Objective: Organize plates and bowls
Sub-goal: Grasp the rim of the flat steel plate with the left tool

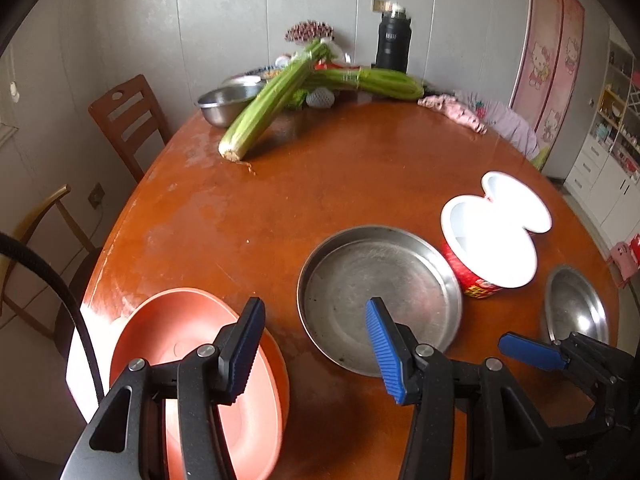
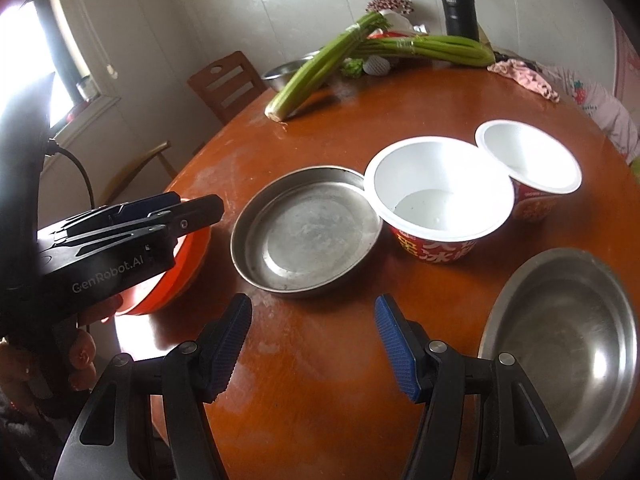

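An orange plate (image 1: 188, 360) (image 2: 182, 276) lies at the table's near left edge. My left gripper (image 1: 314, 350) (image 2: 200, 204) hangs open just over the plate's right rim, one finger above the plate and the other above the steel pan's near edge. That shallow steel pan (image 1: 380, 292) (image 2: 304, 236) sits mid-table. Two red-and-white paper bowls (image 1: 492, 240) (image 2: 440, 196) stand to its right. A steel bowl (image 1: 576, 308) (image 2: 560, 352) rests at the near right. My right gripper (image 2: 312, 348) (image 1: 532, 350) is open over bare table between pan and steel bowl, holding nothing.
Celery bunches (image 1: 264, 108) lie across the far side, beside another steel bowl (image 1: 224, 106), a black flask (image 1: 393, 40) and a pink cloth (image 1: 456, 110). Wooden chairs (image 1: 128, 120) stand past the left table edge. A hand (image 2: 80, 352) grips the left tool.
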Tool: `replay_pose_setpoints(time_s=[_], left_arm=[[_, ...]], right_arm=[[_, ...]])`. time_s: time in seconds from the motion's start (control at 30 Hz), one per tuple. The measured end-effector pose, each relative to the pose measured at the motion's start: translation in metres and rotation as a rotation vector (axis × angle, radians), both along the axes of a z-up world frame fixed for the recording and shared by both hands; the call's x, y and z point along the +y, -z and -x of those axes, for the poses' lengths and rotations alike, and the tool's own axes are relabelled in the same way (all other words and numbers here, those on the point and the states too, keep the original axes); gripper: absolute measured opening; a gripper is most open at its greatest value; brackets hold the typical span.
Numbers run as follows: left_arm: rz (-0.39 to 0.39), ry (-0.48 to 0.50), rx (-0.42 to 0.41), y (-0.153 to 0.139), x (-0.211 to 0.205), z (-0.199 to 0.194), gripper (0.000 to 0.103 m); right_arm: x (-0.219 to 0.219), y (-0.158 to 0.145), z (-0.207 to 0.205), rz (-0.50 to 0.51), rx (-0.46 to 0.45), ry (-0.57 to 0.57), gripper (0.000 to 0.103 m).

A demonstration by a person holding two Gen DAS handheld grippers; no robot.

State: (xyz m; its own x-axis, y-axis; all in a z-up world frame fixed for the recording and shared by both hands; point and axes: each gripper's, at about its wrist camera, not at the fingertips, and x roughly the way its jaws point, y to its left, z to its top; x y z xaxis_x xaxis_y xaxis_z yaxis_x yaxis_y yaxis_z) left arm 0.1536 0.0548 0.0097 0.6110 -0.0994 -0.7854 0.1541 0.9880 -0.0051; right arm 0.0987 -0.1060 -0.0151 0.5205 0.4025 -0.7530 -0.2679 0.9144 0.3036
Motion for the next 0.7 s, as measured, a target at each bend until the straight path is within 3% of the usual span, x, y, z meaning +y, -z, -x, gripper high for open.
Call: replay_pose_setpoints(time_s=[0.37, 0.7], left_arm=[[-0.008, 0.013, 0.07, 0.018, -0.004, -0.051, 0.052], [-0.015, 0.036, 0.122, 0.039, -0.011, -0.067, 0.052]], right_arm=[[0.009, 0.019, -0.03, -0.001, 0.064, 0.041, 0.066], [0.015, 0.03, -0.047, 0.016, 0.089, 0.053, 0.066]])
